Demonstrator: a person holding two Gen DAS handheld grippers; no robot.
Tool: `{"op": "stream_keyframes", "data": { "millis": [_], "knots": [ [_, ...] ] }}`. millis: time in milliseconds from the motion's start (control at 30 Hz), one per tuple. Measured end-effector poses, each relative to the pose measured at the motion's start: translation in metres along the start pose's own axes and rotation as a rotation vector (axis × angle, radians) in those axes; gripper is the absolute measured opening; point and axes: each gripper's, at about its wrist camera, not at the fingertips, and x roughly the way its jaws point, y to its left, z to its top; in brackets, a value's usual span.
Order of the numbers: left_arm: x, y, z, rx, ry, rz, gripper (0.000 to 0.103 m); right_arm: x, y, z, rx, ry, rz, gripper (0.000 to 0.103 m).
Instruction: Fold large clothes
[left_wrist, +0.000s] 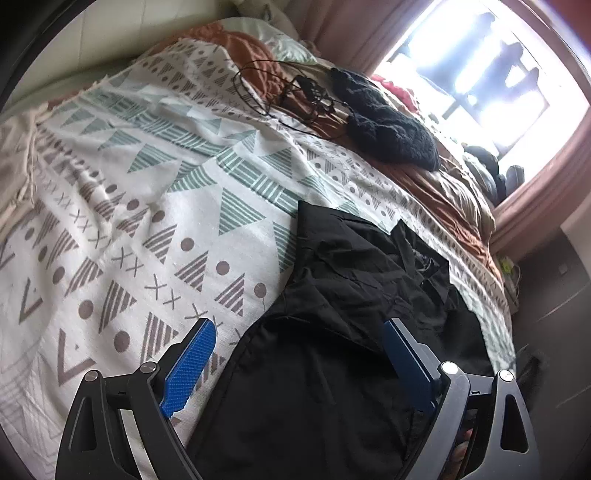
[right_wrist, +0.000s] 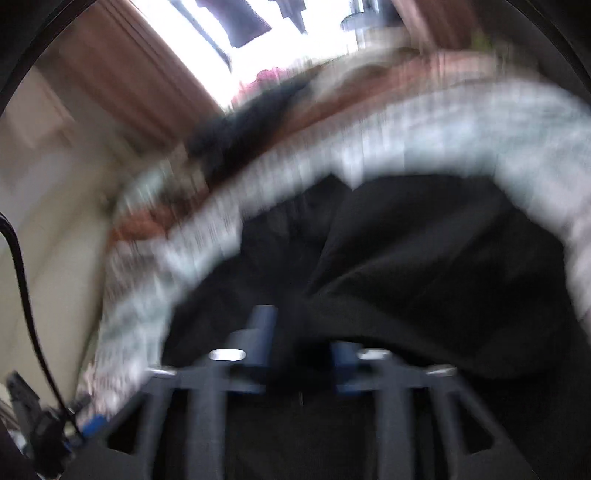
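A black garment (left_wrist: 332, 332) lies crumpled on a bed, spread over a white bedspread (left_wrist: 129, 184) printed with grey and green triangles, dots and crosses. In the left wrist view, the left gripper (left_wrist: 301, 332) hangs just above the near part of the garment with its jaws spread wide; the blue pads (left_wrist: 188, 369) stand well apart, one over the bedspread at the cloth's edge and the other over the black fabric, and neither pinches anything. Beyond the garment, a dark knitted item (left_wrist: 388, 122) rests on a rust-coloured sheet (left_wrist: 443, 192) at the far side of the bed, beside a tangle of thin black cable (left_wrist: 280, 92). A bright window (left_wrist: 480, 74) framed by pinkish curtains (left_wrist: 343, 33) washes out the background. The right wrist view is heavily smeared by motion. There the right gripper (right_wrist: 303, 350) points down at the same black garment (right_wrist: 406, 258), its jaws partly apart with dark fabric showing in the gap between them; whether the pads touch the cloth cannot be told through the blur. The bedspread (right_wrist: 443, 129) arcs behind it, and a black cable (right_wrist: 22, 277) trails at the left edge.
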Motion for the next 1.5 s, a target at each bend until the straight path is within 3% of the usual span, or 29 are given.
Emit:
{"op": "stream_keyframes", "data": {
  "millis": [100,167,300,467,667,733,800,833,967,1067,1200,1500],
  "knots": [
    [0.0,-0.003,-0.001,-0.012,0.005,-0.01,0.092,0.024,-0.014,-0.018,0.066,0.101,-0.013,0.065],
    [-0.001,-0.008,-0.003,0.001,0.005,-0.012,0.092,0.019,-0.017,-0.023,0.072,0.096,-0.005,0.065],
    [-0.003,-0.019,-0.009,0.037,0.004,-0.014,0.092,-0.001,-0.033,-0.019,0.138,0.056,-0.003,0.074],
    [-0.004,-0.023,-0.013,0.018,0.005,-0.024,0.092,-0.024,-0.082,-0.022,0.339,-0.001,-0.024,0.074],
    [-0.002,-0.026,-0.014,0.034,0.009,-0.02,0.092,-0.053,-0.136,-0.027,0.52,-0.149,-0.071,0.071],
    [-0.002,-0.025,-0.012,0.037,0.006,-0.014,0.092,-0.054,-0.145,-0.027,0.541,-0.177,-0.085,0.057],
    [-0.002,-0.02,-0.01,0.03,0.001,-0.008,0.092,-0.056,-0.151,-0.027,0.555,-0.198,-0.131,0.015],
    [-0.003,-0.017,-0.009,0.022,-0.001,-0.006,0.092,-0.058,-0.152,-0.027,0.561,-0.217,-0.119,0.012],
    [-0.003,-0.006,-0.005,-0.002,0.002,-0.007,0.092,-0.079,-0.127,-0.018,0.484,-0.346,-0.078,0.009],
    [-0.007,-0.001,-0.004,0.006,-0.002,-0.005,0.092,-0.085,-0.099,-0.013,0.396,-0.392,-0.034,0.009],
    [-0.01,0.006,-0.003,0.01,-0.004,-0.002,0.092,-0.083,-0.058,-0.01,0.274,-0.412,-0.001,0.009],
    [-0.019,0.034,0.004,0.015,-0.019,0.03,0.092,-0.067,0.005,-0.019,0.13,-0.378,0.085,0.009]
  ]
}}
